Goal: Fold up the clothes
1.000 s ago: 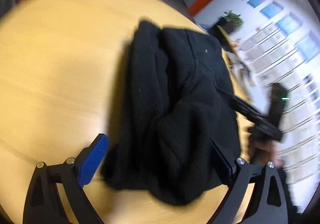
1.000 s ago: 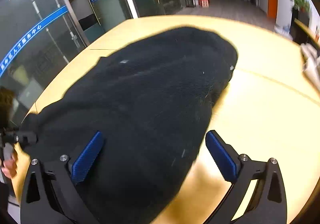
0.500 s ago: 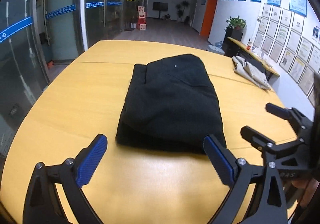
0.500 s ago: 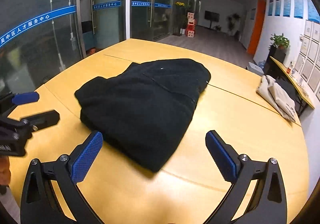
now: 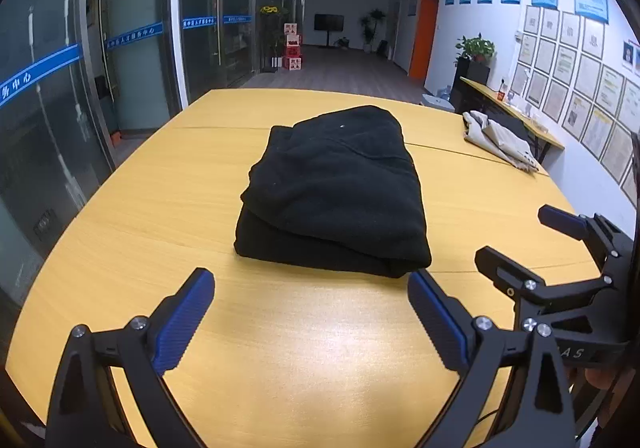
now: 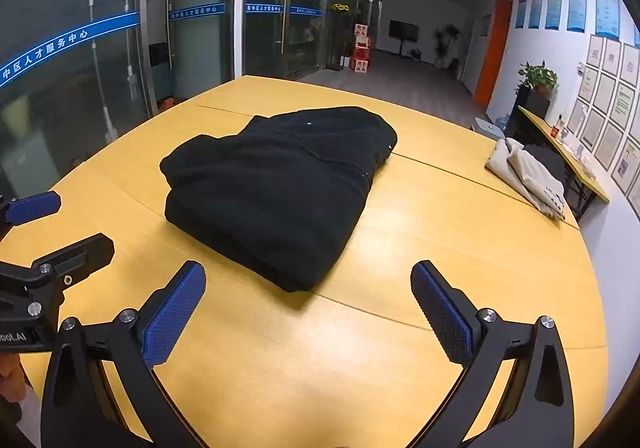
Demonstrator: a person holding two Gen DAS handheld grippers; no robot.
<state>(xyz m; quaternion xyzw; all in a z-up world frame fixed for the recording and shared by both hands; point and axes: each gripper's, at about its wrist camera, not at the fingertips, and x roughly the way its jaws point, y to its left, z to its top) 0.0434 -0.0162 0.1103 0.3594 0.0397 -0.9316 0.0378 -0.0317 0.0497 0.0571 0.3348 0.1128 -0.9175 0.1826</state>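
Observation:
A black fleece garment (image 5: 336,187) lies folded into a thick rectangle in the middle of the yellow wooden table (image 5: 160,215). The same garment (image 6: 280,183) shows in the right wrist view. My left gripper (image 5: 312,284) is open and empty, held back above the near table edge, short of the garment. My right gripper (image 6: 308,280) is open and empty too, also short of the garment's near corner. The right gripper (image 5: 520,244) appears at the right of the left wrist view, and the left gripper (image 6: 60,224) at the left of the right wrist view.
A beige garment (image 5: 500,139) lies crumpled at the table's far right edge; it is the beige garment (image 6: 532,175) in the right wrist view. Glass partitions (image 5: 60,87) stand to the left. A side desk (image 5: 520,119) and a wall of framed papers are to the right.
Both grippers have pulled back and up from the black garment, which they were right over a second ago. The garment now lies folded and untouched.

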